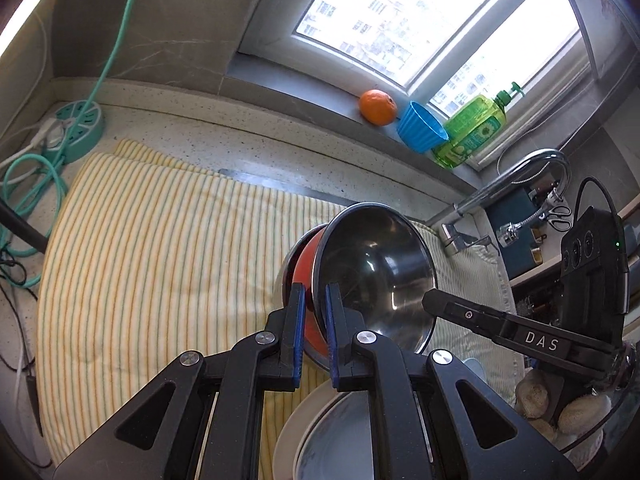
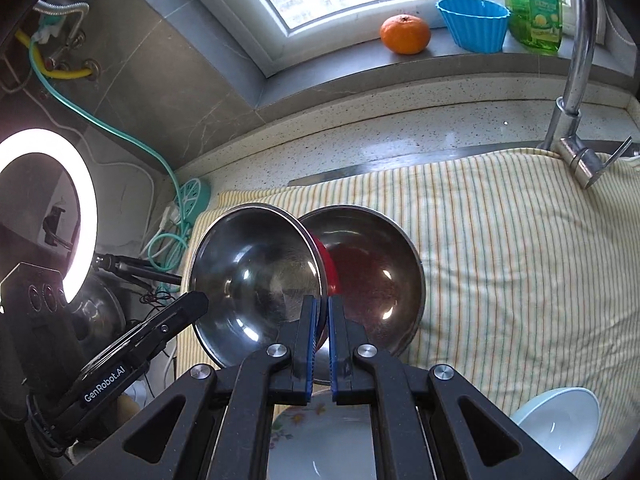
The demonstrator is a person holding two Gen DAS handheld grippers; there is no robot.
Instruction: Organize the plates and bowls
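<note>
Right wrist: round polished steel bowl (image 2: 256, 280) tilted over ribbed striped cloth (image 2: 500, 248).

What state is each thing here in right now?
Red-sided bowl: tilted on edge, gripped at its rim.
Steel bowl: tilted, right behind the red-sided bowl.
Left gripper: shut on the red-sided bowl.
Right gripper: shut, apparently on the same bowl's rim.
White bowl: upright, empty.
Ring light: on.
Tap: no water running.
</note>
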